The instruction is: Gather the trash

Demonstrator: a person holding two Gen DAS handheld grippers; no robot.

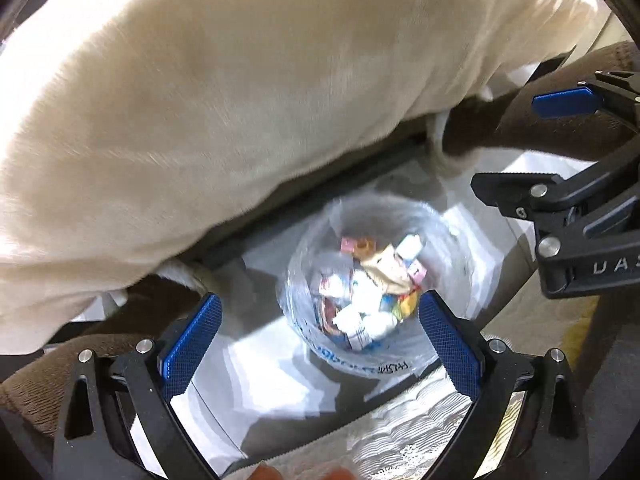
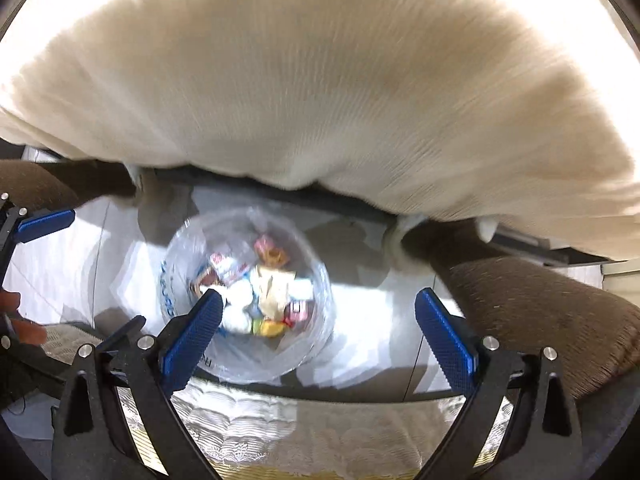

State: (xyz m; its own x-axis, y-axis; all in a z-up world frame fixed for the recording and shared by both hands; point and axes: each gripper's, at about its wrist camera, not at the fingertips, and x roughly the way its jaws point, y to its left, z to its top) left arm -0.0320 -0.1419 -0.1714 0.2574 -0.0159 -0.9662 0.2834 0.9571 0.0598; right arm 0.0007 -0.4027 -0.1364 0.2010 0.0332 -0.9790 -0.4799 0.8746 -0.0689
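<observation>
Below me the pale tiled floor carries a clear plastic bag standing open at its middle, filled with crumpled wrappers and paper scraps. At six o'clock, a lace-patterned cloth covers the near edge. From the right camera, a brown cushion sits at three o'clock of the bag.

You worked in a home living area. A brown upholstered seat stood on a pale tiled floor, a lace-patterned cloth covered the near surface, and a clear bag of wrappers sat below.
</observation>
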